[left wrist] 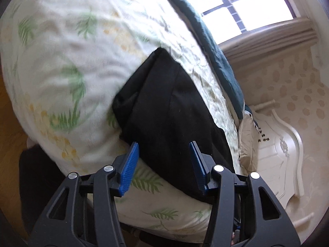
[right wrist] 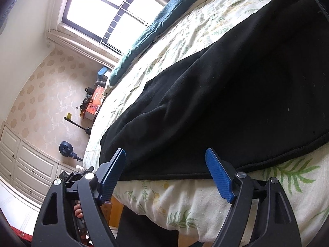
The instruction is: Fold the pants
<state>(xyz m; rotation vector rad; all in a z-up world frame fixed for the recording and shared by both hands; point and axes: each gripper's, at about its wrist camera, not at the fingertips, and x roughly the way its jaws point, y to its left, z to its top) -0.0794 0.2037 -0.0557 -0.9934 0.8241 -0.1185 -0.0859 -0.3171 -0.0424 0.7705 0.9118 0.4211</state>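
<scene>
1. On the bed (left wrist: 61,65), over a quilt printed with green ferns, lie the black pants (left wrist: 164,111), near its front edge; they look already doubled in the left wrist view.
2. Both grippers hover at that near edge. The left gripper (left wrist: 164,154) stands partly open with the pants' hem between its blue pads, not visibly pinched.
3. The right gripper (right wrist: 165,164) stands wide open over the hem (right wrist: 185,176), gripping nothing.
4. Fabric looks soft, fleecy and limp: it should be light, will sag and drag, and likely clings to the quilt rather than slides.
5. Best hold, I judge, is the thick hem at two spread points.
6. Open quilt stretches beyond toward the teal blanket (right wrist: 148,35), giving room; the mattress edge sits just below the pads.
</scene>
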